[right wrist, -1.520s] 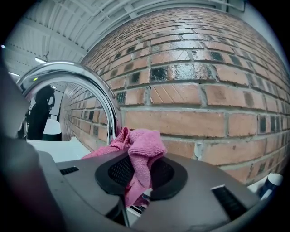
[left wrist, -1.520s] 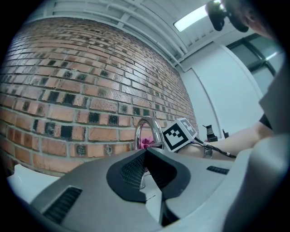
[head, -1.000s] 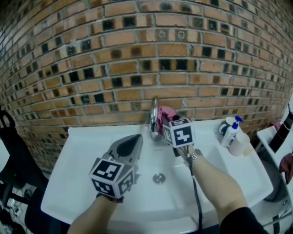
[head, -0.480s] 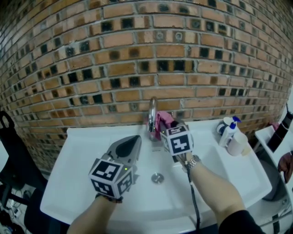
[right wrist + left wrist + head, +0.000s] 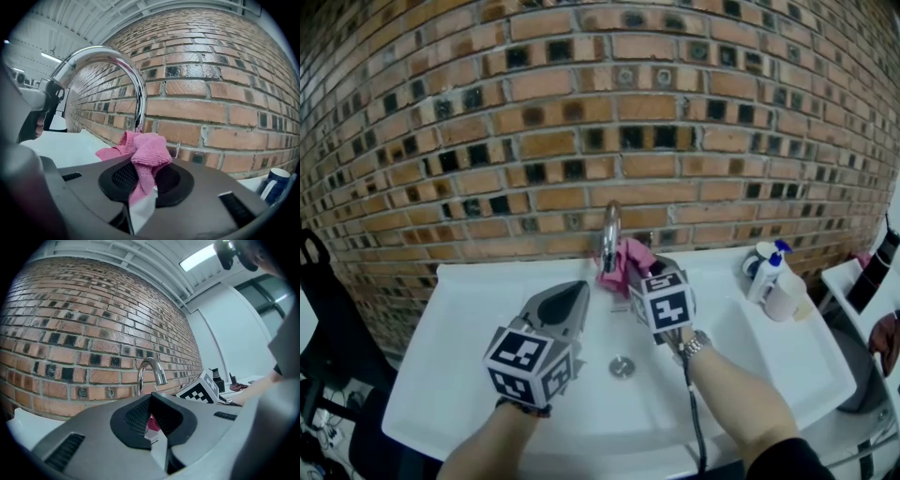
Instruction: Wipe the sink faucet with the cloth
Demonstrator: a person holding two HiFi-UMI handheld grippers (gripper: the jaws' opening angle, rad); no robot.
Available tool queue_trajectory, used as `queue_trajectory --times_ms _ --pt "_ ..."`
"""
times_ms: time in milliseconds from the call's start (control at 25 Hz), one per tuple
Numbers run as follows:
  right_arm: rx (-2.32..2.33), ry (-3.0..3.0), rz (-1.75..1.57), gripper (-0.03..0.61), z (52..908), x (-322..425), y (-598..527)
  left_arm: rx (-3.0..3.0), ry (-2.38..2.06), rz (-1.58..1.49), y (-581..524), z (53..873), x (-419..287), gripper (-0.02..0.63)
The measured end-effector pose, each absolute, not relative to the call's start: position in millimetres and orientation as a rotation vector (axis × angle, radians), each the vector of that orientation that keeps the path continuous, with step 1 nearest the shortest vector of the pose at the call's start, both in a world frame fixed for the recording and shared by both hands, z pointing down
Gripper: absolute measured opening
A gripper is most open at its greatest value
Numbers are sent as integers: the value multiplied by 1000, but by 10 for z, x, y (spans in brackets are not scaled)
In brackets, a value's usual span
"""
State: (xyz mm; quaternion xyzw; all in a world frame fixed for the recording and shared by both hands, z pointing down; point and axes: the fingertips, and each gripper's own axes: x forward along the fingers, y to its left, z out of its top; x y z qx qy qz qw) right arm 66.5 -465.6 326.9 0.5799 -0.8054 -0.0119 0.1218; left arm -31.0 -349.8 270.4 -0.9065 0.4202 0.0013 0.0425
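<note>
The chrome faucet (image 5: pixel 610 234) curves up at the back of the white sink (image 5: pixel 487 309); it also arches across the right gripper view (image 5: pixel 112 61) and stands ahead in the left gripper view (image 5: pixel 149 373). My right gripper (image 5: pixel 636 272) is shut on a pink cloth (image 5: pixel 623 261), whose bunched folds (image 5: pixel 143 152) sit against the lower part of the faucet's stem. My left gripper (image 5: pixel 570 298) hovers over the basin's left side, shut and empty, pointing toward the faucet.
A drain (image 5: pixel 622 367) lies in the basin's middle. A spray bottle with a blue top (image 5: pixel 772 267) and a white container (image 5: pixel 784 295) stand on the sink's right ledge. A brick wall (image 5: pixel 581 112) rises right behind the faucet. A dark chair (image 5: pixel 323 309) is at left.
My right gripper has shifted a little left and down along the faucet with the pink cloth. The left gripper has stayed put.
</note>
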Motion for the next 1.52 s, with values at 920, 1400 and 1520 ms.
queue_trajectory --times_ms 920,1400,1520 --pt "1581 -2344 15 74 3585 540 -4366 -2773 1276 -43 -3400 2736 -285 0" --pt "1555 -2382 -24 74 3432 510 -4038 -2778 1261 -89 -3244 2766 -339 0" --pt "1546 -2394 -39 74 3386 507 -3947 -2783 1249 -106 -3211 2787 -332 0"
